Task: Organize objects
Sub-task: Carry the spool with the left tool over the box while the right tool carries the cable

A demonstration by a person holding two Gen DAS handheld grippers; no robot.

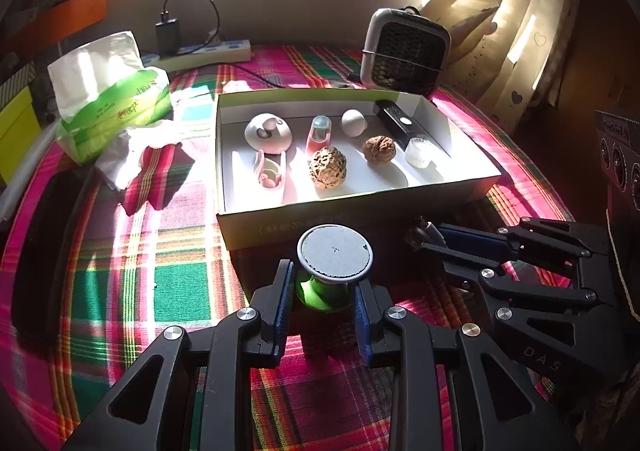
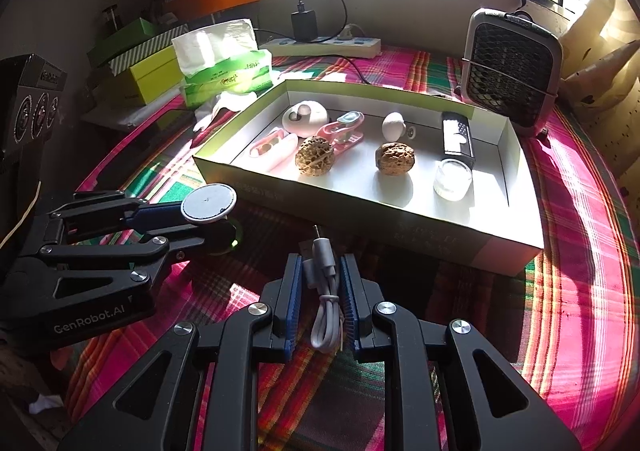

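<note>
My left gripper [image 1: 324, 280] is shut on a small green stand [image 1: 316, 293] topped by a round grey disc [image 1: 335, 254], just in front of the box's near wall. An open shallow box [image 1: 360, 223] with a white inside holds two walnuts [image 1: 328, 167], a white egg shape [image 1: 353, 122], pink items [image 1: 270, 171], a black device [image 1: 398, 119] and a small glass jar [image 1: 419, 153]. My right gripper [image 2: 321, 261] is shut on a coiled grey cable [image 2: 326, 315], its plug pointing at the box [image 2: 420, 235]. In the right wrist view the left gripper [image 2: 198, 220] and disc [image 2: 209, 204] appear at the left.
A green tissue pack [image 1: 112, 107] and crumpled tissue [image 1: 132, 155] lie left of the box. Behind the box stand a small grey fan heater [image 1: 404, 51], a power strip [image 1: 216, 51] and a black charger [image 1: 167, 36]. Curtains [image 1: 520, 31] hang at the right. A plaid cloth [image 1: 160, 251] covers the table.
</note>
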